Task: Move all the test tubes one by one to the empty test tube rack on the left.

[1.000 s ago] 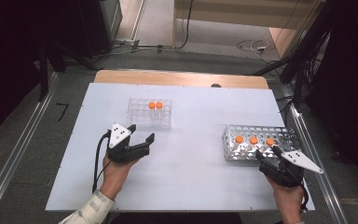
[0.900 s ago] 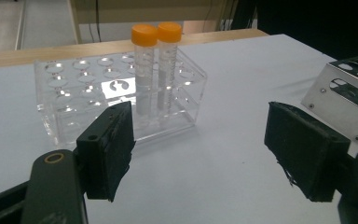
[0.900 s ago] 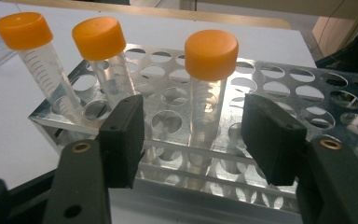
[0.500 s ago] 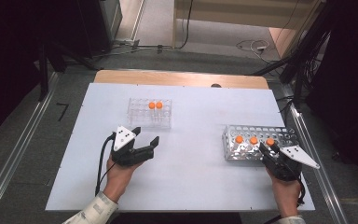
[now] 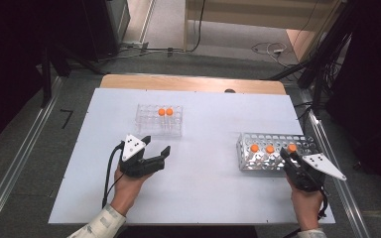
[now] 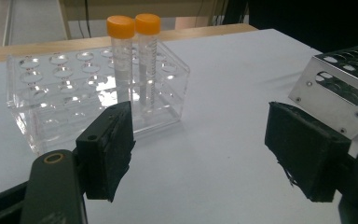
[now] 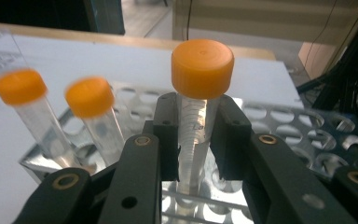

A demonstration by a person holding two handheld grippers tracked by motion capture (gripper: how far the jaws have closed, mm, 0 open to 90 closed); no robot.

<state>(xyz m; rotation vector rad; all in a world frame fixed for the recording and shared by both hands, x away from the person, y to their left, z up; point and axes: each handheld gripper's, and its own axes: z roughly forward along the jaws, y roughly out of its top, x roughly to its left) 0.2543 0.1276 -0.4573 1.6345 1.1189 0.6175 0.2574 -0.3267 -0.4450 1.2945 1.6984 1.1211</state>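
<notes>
A metal rack at the right of the white table holds three orange-capped tubes in its near row. My right gripper is shut on the rightmost tube; its jaws have just been closing, and the pads now press the clear body below the cap. The tube stands upright in its hole. The other two tubes stand to its left. My left gripper rests open and empty on the table, just in front of a clear plastic rack holding two orange-capped tubes.
The table's right edge and a metal rail run close beside the metal rack. A wooden strip borders the far edge. Bare white surface lies between the two racks. Cables trail on the floor beyond.
The right gripper's jaws have closed onto the rightmost tube in the metal rack. The left hand and its gripper have stayed where they were.
</notes>
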